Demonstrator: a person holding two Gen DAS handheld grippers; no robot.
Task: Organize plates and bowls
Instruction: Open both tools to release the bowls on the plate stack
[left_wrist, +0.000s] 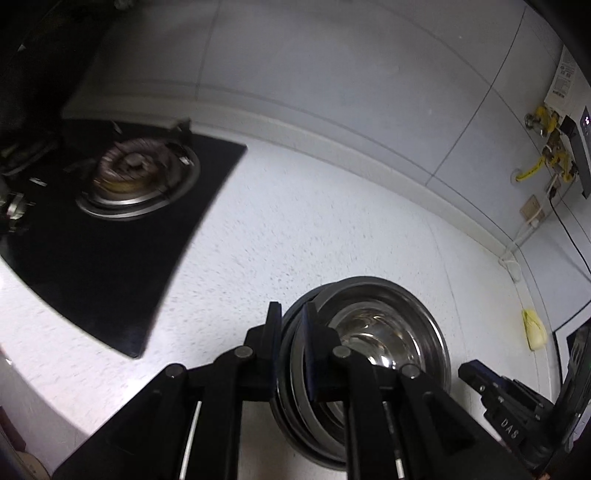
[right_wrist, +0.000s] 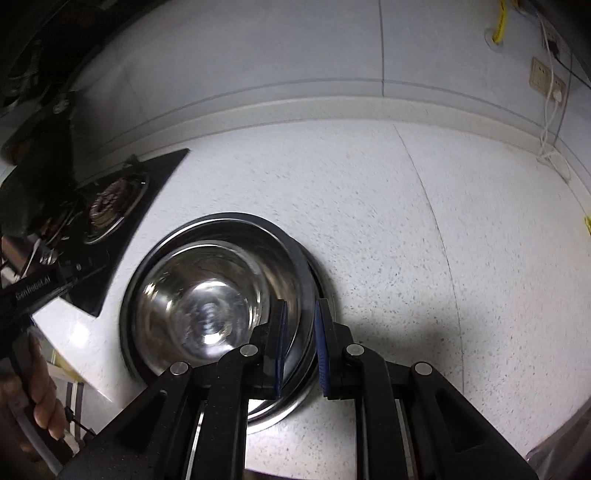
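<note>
A stack of steel plates with a steel bowl (left_wrist: 373, 332) nested on top sits over the white speckled counter (left_wrist: 295, 229). My left gripper (left_wrist: 293, 314) is shut on the stack's left rim. In the right wrist view the same bowl and plate stack (right_wrist: 207, 291) fills the centre. My right gripper (right_wrist: 301, 314) is shut on the stack's right rim, one finger inside and one outside. The right gripper's body also shows in the left wrist view (left_wrist: 509, 406), at the lower right.
A black gas hob with a burner (left_wrist: 136, 177) lies to the left on the counter, also in the right wrist view (right_wrist: 110, 206). Tiled wall behind with sockets, cables and yellow gas fittings (left_wrist: 546, 147). A yellow cloth (left_wrist: 533, 328) lies at the far right.
</note>
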